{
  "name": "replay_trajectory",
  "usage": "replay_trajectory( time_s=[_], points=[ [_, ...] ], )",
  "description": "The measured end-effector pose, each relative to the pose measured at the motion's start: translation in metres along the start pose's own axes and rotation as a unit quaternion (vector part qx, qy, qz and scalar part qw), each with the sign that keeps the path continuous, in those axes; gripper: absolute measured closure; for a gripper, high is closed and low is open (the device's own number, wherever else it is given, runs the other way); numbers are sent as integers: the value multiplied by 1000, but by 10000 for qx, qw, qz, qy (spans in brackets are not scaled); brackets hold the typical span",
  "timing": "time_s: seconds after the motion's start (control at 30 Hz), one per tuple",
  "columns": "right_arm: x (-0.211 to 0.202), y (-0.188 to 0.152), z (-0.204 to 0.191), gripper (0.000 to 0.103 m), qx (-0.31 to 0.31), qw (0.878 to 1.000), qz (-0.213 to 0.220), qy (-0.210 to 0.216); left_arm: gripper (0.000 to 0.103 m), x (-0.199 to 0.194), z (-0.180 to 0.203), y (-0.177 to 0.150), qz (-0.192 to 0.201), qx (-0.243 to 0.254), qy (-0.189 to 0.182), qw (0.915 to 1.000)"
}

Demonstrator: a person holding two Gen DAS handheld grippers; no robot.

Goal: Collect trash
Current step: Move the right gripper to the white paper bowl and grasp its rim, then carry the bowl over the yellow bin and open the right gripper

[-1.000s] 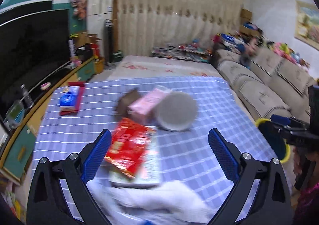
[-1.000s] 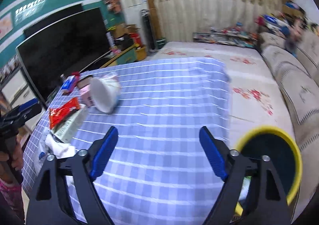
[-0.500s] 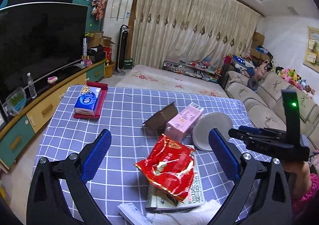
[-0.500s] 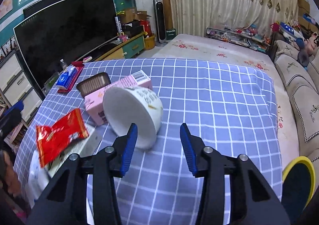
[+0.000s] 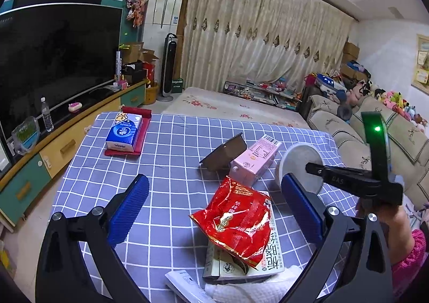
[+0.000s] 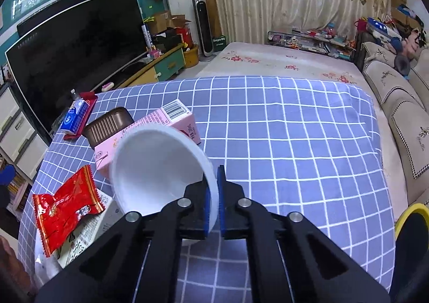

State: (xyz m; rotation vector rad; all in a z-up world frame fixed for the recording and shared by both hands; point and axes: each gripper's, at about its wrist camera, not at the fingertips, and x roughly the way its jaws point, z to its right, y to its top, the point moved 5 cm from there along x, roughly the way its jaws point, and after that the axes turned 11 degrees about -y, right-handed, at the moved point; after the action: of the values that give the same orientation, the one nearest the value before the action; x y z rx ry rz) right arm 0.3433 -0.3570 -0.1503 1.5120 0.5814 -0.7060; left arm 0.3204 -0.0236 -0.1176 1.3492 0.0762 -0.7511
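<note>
A white paper bowl [image 6: 150, 168] lies on its side on the blue checked tablecloth [image 6: 281, 128]. My right gripper [image 6: 213, 195] is shut on its rim, one pad inside and one outside. From the left wrist view the bowl [image 5: 297, 160] shows its base. Beside it are a pink carton [image 6: 161, 126] and a tipped brown plastic tray [image 6: 108, 126]. A red snack bag [image 5: 236, 219] rests on a printed booklet [image 5: 270, 252], with crumpled white tissue [image 5: 254, 289] at the near edge. My left gripper [image 5: 214, 187] hovers open just short of the red bag, holding nothing.
A blue tissue pack [image 5: 124, 128] sits on a red tray at the table's far left. A yellow-rimmed bin [image 6: 413, 222] stands on the floor off the right edge. A sofa [image 6: 402, 104] runs along the right, a TV and cabinet along the left.
My right gripper came in across the table to the bowl and closed from wide open onto its rim. The left gripper settled near the red bag, then held still.
</note>
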Motion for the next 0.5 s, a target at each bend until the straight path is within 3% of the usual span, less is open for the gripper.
replay_trajectory(
  time_s=[0.3, 0.5],
  points=[
    [-38, -23, 46, 98, 352, 9994, 52, -37, 6, -1, -3, -1, -15, -67, -5, 10000],
    [-79, -54, 133, 98, 1093, 9931, 141, -409, 6, 1, 1, -4, -39, 12, -10, 10000]
  ],
)
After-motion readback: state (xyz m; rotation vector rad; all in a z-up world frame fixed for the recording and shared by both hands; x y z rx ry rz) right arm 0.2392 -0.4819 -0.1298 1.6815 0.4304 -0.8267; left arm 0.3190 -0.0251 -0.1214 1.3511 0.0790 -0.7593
